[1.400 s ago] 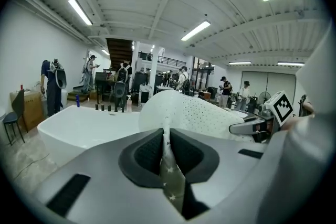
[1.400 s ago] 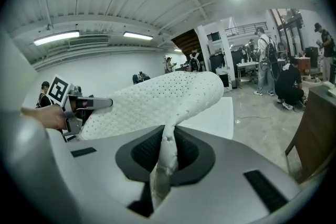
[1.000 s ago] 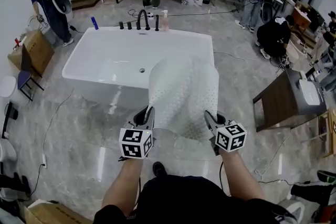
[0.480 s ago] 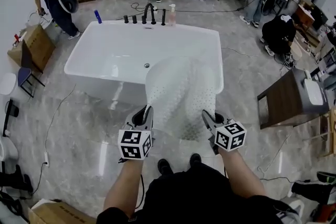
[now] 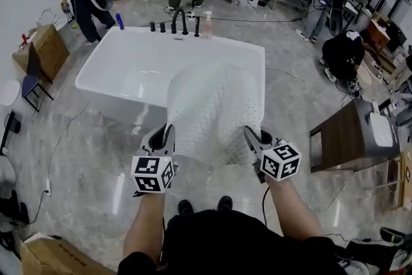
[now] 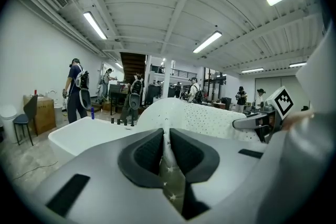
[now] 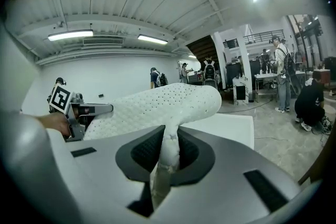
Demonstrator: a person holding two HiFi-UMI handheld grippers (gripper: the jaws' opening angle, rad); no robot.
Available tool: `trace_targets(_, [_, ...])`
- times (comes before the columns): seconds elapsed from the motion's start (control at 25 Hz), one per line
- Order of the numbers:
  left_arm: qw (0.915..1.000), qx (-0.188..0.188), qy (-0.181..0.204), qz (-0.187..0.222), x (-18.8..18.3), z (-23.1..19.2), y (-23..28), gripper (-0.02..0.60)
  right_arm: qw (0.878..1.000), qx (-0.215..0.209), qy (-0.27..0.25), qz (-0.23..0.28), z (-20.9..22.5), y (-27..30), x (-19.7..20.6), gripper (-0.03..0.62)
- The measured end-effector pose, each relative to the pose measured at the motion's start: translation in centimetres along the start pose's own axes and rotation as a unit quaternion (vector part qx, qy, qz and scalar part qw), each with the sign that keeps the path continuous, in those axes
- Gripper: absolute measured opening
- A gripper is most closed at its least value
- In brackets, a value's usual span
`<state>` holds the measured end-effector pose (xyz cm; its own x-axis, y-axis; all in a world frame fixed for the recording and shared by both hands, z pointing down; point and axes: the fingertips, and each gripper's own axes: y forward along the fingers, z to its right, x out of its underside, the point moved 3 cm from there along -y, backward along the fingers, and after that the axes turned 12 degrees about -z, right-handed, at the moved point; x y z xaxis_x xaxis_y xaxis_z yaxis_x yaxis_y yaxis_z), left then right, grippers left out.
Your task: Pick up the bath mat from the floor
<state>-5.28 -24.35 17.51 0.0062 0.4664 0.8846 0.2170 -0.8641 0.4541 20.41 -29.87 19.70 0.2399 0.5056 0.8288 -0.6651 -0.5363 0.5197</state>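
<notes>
Head view: white perforated rubber bath mat hangs clear of the floor, arched toward the white oval bathtub; left gripper and right gripper each clench a near corner; judged held apart to keep the mat spread.

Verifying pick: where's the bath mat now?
Head view centre: the bath mat is held up between left gripper and right gripper, each clamping a near corner, in front of the bathtub.
</notes>
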Motion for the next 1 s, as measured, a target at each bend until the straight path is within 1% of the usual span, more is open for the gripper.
trace_targets(0.32, [0.9992,-0.015,0.015,0.033,-4.6,3.5,0.2,0.043,0.998,-0.007,-0.028,0.055,3.0,-2.8,-3.7,0.040])
trace_targets(0.48, [0.9983,-0.019,0.015,0.053,-6.7,4.6,0.6,0.043,0.997,0.009,-0.031,0.072,5.1,-4.5,-4.9,0.040])
trace_targets(0.6, [0.9978,-0.003,0.029,0.059,-7.8,5.1,0.9,0.043,0.995,0.029,-0.027,0.093,5.8,-5.3,-6.0,0.040])
trace_targets(0.72, [0.9974,0.018,0.041,0.057,-8.3,5.8,1.4,0.043,0.994,0.043,-0.012,0.104,5.9,-5.8,-6.7,0.040])
trace_targets(0.8, [0.9964,0.024,0.052,0.062,-9.0,5.9,1.6,0.043,0.993,0.047,-0.012,0.110,5.4,-5.8,-7.2,0.040])
trace_targets(0.88, [0.9958,0.023,0.053,0.071,-9.6,5.3,1.6,0.043,0.992,0.048,-0.011,0.118,5.0,-5.6,-8.0,0.040])
trace_targets(1.0, [0.9957,0.015,0.045,0.080,-9.9,3.8,1.1,0.043,0.991,0.049,-0.015,0.123,4.1,-5.1,-8.5,0.038])
